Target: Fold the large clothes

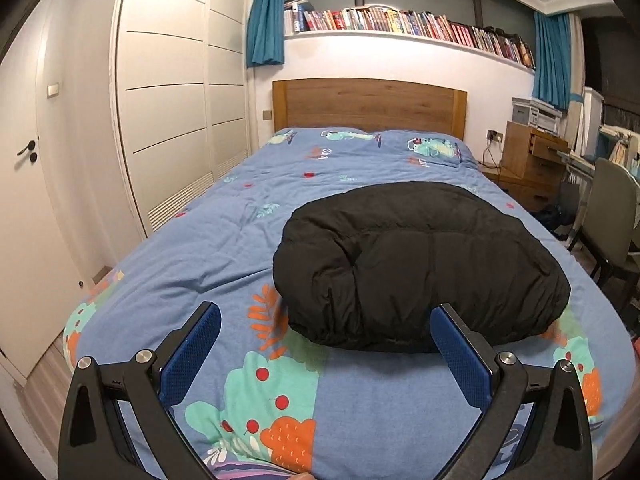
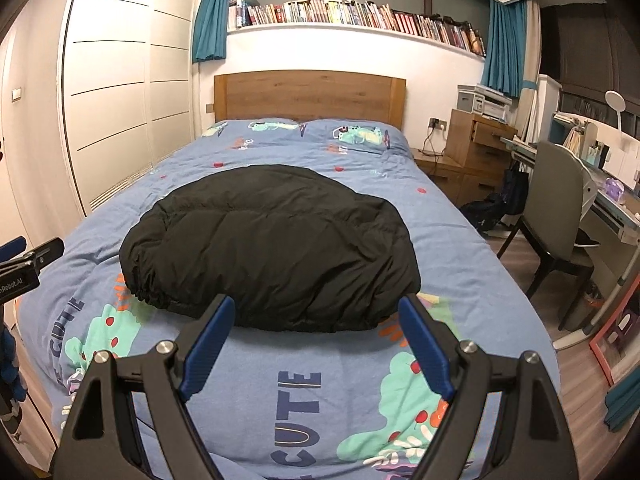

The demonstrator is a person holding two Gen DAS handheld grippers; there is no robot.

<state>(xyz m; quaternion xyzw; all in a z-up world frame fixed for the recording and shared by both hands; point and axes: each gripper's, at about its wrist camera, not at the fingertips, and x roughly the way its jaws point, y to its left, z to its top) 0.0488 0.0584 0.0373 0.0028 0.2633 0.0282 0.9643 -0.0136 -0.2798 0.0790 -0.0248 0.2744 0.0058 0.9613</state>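
A: How are your claws standing?

B: Your left claw (image 1: 326,332) is spread wide, its blue pads (image 1: 192,354) well apart with nothing between them. It hangs above the near end of the bed (image 1: 224,216), angled down over the printed blue duvet (image 1: 352,408). Its right-hand pad overlaps the near hem of the black puffer jacket (image 1: 416,264) in that view, but I cannot tell whether it touches the fabric.

A: And the right one?

B: Your right claw (image 2: 316,320) is just as wide, empty, tilted down toward the jacket's (image 2: 272,248) near edge. Both blue fingers (image 2: 424,348) sit in front of the gathered hem; contact is not clear there either.

A: Where does the jacket lie?

B: In the middle of the bed, folded into a rounded bundle, its elastic hem toward you and its far edge toward the wooden headboard (image 2: 308,94). It rests on the duvet, short of the pillows.

A: Can you see one claw from the other?

B: From the right wrist view, part of your left claw (image 2: 30,258) shows at the left edge, level with the jacket's near corner and apart from it.
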